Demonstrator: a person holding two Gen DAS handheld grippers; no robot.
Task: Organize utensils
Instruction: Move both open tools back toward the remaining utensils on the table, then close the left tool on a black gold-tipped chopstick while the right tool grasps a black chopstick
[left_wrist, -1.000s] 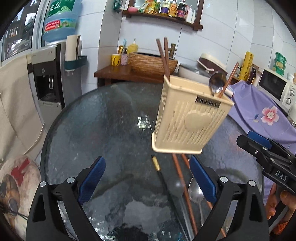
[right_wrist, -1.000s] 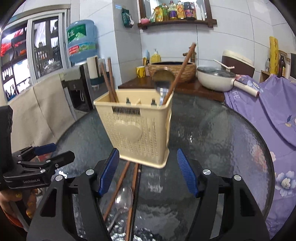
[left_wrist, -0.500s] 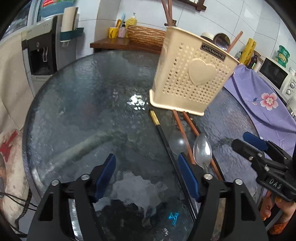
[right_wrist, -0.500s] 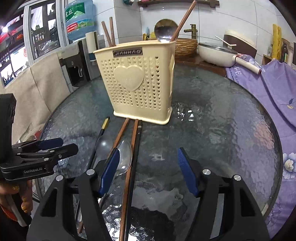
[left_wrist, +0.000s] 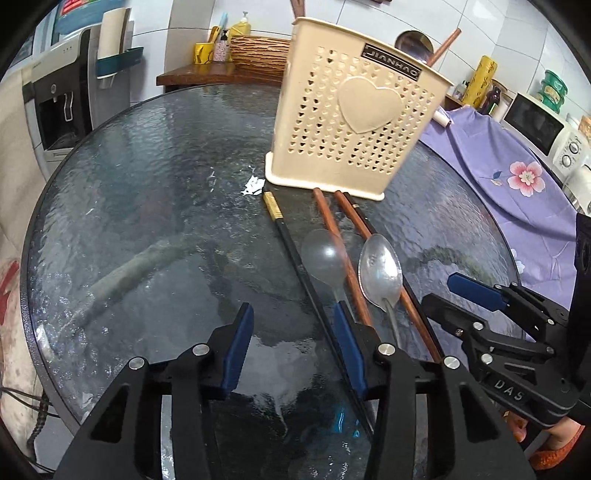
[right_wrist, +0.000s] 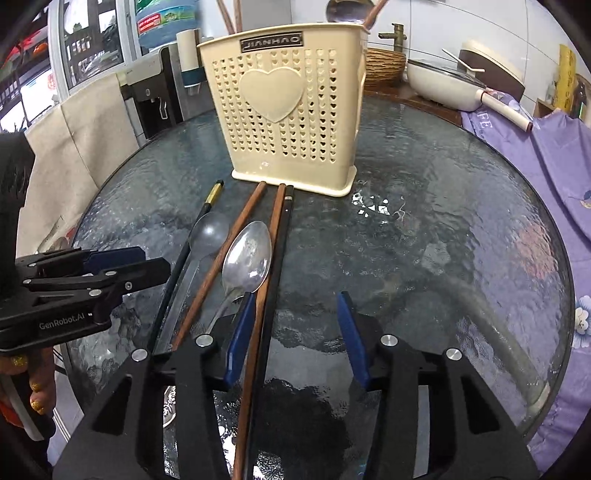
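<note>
Hovering low over the round glass table (left_wrist: 147, 192), your left tool (left_wrist: 291, 347) has its blue pads spread, and the jaws have just been closing; only bare glass shows between them, while its right pad lies over the handle of the clear plastic spoon (left_wrist: 323, 256). Your right tool (right_wrist: 295, 332) is also parted, its jaws just narrowed too, and one brown chopstick (right_wrist: 264, 280) and the black chopstick (right_wrist: 279, 266) beside it run through the gap next to the left pad; I cannot tell if that pad touches them.

You see the utensils in a row in front of the cream holder (right_wrist: 288, 107), which stands upright on the table with chopsticks and a spoon already inside. The metal spoon (right_wrist: 247, 258) lies bowl up between two brown chopsticks. A black chopstick with a gold band (left_wrist: 275, 210) lies on the outer left side. Your right tool shows at the right edge of the left view.
</note>
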